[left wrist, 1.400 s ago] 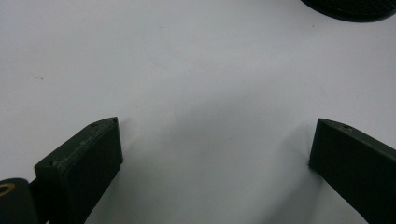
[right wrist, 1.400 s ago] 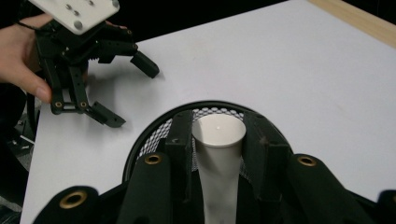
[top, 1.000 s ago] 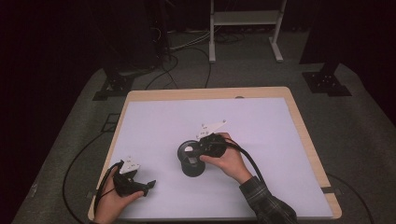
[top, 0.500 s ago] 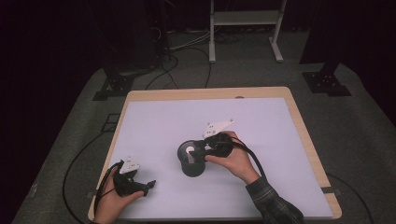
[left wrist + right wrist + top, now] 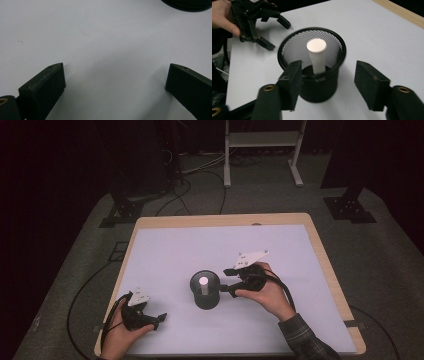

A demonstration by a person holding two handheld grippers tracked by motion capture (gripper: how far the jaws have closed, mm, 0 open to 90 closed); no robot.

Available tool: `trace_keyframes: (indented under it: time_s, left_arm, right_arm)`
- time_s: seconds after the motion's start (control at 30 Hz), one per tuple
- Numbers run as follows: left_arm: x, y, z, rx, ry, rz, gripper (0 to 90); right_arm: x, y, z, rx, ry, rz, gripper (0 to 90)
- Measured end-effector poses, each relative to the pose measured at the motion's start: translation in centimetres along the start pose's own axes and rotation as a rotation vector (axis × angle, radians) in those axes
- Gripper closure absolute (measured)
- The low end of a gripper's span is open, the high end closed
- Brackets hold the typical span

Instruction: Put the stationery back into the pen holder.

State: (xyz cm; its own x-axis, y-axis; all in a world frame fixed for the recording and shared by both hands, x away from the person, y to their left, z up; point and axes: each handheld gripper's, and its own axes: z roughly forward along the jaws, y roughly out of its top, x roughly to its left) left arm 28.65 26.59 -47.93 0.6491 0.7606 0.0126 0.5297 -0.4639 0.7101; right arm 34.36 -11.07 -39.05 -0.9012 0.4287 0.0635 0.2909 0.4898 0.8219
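Here, at the near left corner of the table point(image 5: 150, 227), the left gripper point(image 5: 159, 318) rests in the person's left hand point(image 5: 120, 335) close to the front edge; in the left gripper view its jaws stand wide apart over bare white tabletop, with nothing between them. A dark curved rim at the top right of that view is probably the cup's base, though too little of it shows to be sure. Open white surface lies between that gripper and the black mesh cup point(image 5: 204, 290), which stands upright a little left of the table's middle, well clear of every edge. A white cylinder point(image 5: 203, 281) stands on end inside it, leaning slightly against the mesh wall, its flat top about level with the rim. Just to the right of the cup, the right gripper point(image 5: 225, 280), held in the right hand point(image 5: 265, 292), points at it from beside. Its jaws have just been opening and now stand about half open, holding nothing; in the right gripper view the cup point(image 5: 312, 67) sits ahead of the pads, apart from them. Beyond the hand, broad bare tabletop runs to the right and far edges.
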Motion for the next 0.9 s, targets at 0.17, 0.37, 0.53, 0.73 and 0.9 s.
trace_keyframes:
  time_s: [0.17,0.37,0.53,0.73,0.9]
  left_arm:
    - [0.0,0.0,0.0,-0.002,0.002,0.001,1.7]
    - [0.0,0.0,0.0,0.000,0.001,0.000,1.7]
    - [0.0,0.0,0.0,0.000,0.001,0.000,1.7]
    - [0.0,0.0,0.0,0.000,0.001,0.000,1.7]
    - [0.0,0.0,0.0,0.000,0.001,0.000,1.7]
  right_arm:
    - [-0.4,-1.7,-1.4,-0.004,-0.036,0.016,28.1]
    - [-0.7,-3.8,-2.9,0.021,-0.090,0.036,24.0]
    - [-0.9,-5.4,-4.1,0.027,-0.127,0.048,23.1]
    - [-1.0,-8.0,-5.6,0.040,-0.171,0.086,21.4]
    - [-1.0,-10.0,-6.3,0.064,-0.193,0.106,19.6]
